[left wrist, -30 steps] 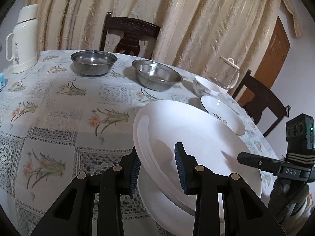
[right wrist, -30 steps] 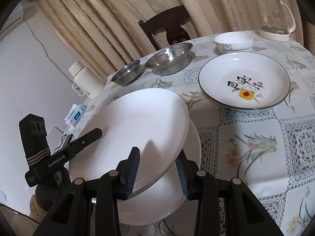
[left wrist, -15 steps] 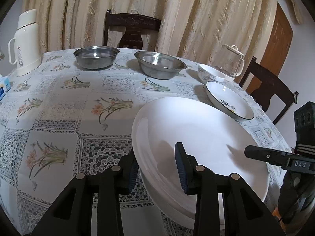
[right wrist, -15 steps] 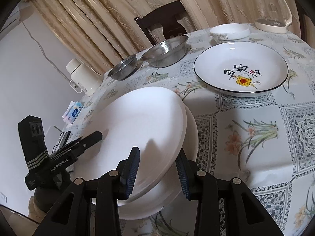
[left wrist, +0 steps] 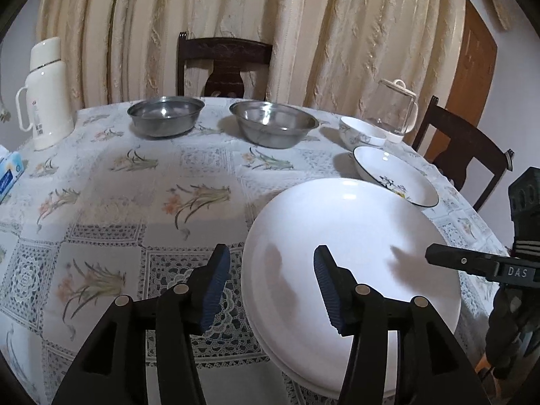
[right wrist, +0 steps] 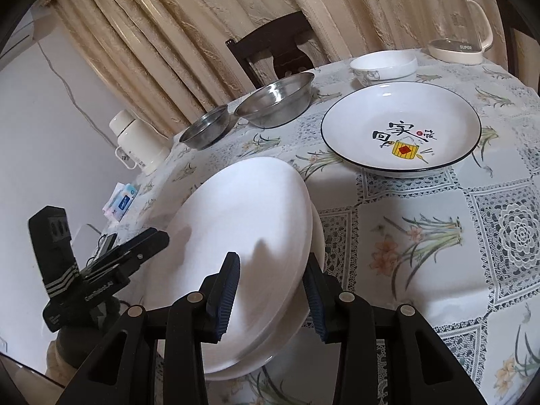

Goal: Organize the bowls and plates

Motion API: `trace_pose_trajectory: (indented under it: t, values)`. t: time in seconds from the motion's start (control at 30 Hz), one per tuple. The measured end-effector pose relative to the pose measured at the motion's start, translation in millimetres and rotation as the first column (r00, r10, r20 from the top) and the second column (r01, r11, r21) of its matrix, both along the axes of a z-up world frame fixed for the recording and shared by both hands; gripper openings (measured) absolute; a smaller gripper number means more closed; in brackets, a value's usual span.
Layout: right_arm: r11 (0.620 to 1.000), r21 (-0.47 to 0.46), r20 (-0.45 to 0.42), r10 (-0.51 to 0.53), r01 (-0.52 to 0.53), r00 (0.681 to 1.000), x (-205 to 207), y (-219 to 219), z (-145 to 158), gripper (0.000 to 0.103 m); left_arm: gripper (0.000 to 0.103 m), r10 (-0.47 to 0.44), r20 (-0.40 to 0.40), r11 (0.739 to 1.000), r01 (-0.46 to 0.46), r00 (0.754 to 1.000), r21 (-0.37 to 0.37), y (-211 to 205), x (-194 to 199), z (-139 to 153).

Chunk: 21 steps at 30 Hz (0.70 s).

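White plate (left wrist: 351, 236) lies stacked — both hand-held grippers (jaws apart) beside it.

left tool (left wrist: 270, 285): jaws apart | right tool (right wrist: 271, 292): jaws apart, level

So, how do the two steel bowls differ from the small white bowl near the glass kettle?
The two steel bowls are bare grey metal; the small white bowl is white with a faint pattern on its side. The steel bowls look wider with flaring walls, the white bowl narrower. The steel bowls stand before the chair, the white bowl beside the glass kettle. All three sit upright and look empty.
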State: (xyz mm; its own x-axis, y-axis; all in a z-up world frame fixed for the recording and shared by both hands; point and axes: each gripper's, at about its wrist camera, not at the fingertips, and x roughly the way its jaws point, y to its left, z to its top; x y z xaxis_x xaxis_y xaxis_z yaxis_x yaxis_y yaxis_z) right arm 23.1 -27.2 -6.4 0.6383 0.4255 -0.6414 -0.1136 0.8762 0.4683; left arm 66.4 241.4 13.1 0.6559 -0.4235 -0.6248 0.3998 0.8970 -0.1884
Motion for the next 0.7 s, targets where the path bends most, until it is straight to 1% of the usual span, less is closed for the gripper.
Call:
trace_pose_trajectory:
  t: [0.13,0.23,0.3,0.47,0.53,0.67,0.7]
  values:
    - [1.000,0.011,-0.007,-0.001,0.001,1.000,0,-1,0,0.042,0.053,0.021,-0.043,1.000,-0.021,0.999,-0.012,4,6,-8]
    - [1.000,0.029,-0.018,-0.006,0.007,1.000,2,-2,0,0.042,0.053,0.036,-0.050,0.999,-0.037,0.998,-0.012,7,9,-10]
    - [1.000,0.024,-0.018,-0.009,0.010,1.000,1,-1,0,0.042,0.058,0.043,-0.052,0.999,-0.043,0.998,-0.010,8,11,-11]
    - [1.000,-0.010,-0.019,-0.003,0.003,1.000,0,5,3,0.043,0.059,0.049,-0.069,0.999,-0.049,0.996,-0.004,9,16,-17]
    - [1.000,-0.026,-0.023,0.005,-0.005,1.000,0,6,5,0.045,0.059,0.047,-0.089,0.999,-0.048,0.995,-0.005,9,19,-19]
    - [0.996,-0.084,-0.036,0.014,-0.017,0.999,1,12,9,0.045,0.059,0.057,-0.125,0.998,-0.059,0.991,-0.013,11,26,-24]
    - [0.995,-0.100,-0.039,0.017,-0.021,0.999,1,13,10,0.048,0.059,0.060,-0.132,0.998,-0.062,0.989,-0.013,12,27,-25]
